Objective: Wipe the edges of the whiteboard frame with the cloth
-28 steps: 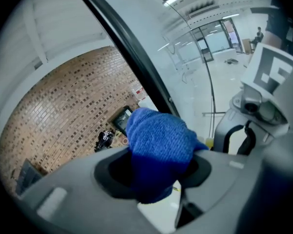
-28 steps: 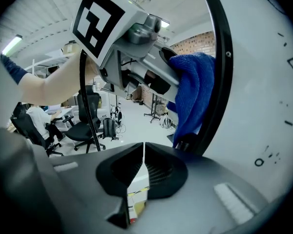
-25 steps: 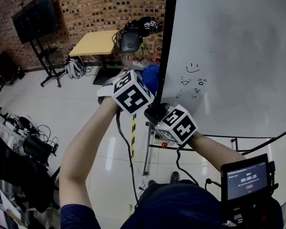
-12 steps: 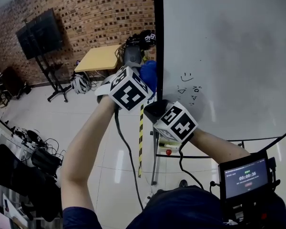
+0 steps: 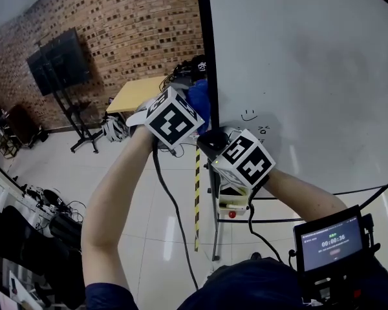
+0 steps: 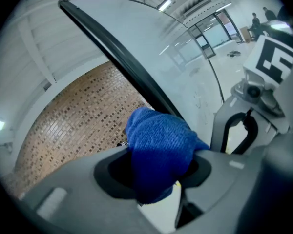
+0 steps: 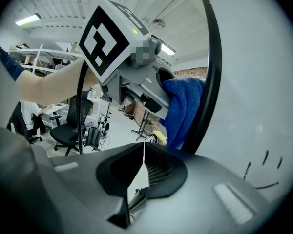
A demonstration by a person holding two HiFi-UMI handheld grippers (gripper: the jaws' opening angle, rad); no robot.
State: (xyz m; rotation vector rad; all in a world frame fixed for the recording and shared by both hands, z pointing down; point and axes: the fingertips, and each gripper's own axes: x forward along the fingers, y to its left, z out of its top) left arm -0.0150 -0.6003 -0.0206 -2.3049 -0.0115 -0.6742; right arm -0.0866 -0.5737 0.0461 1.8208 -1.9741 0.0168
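— Two grippers are up at the board. What does the left gripper [image 6: 157, 179] have?

— It pinches the blue cloth [image 6: 158, 147]. The bunched cloth fills the gap between its jaws and bulges out past their tips.

— And where does the cloth sit against the board?

— At the black whiteboard frame [image 5: 203, 57], on the upright edge at the board's left side. In the right gripper view the cloth lies against the outer side of that edge, with the white surface [image 5: 310, 70] on the other side.

— What about the right gripper [image 7: 142, 165]?

— Its jaws are pressed together with nothing between them. In the head view it hangs just beside the same edge, lower than the left gripper, and the two marker cubes are close together.

— Is anything drawn on the board?

— A small smiley doodle [image 5: 249, 115] and a few faint scribbles under it, to the right of the grippers.

— And behind them?

— A brick wall [image 5: 136, 31], a dark screen on a wheeled stand [image 5: 58, 60] and a wooden tabletop [image 5: 132, 94]. A small timer display [image 5: 330, 241] shows at the lower right of the head view.
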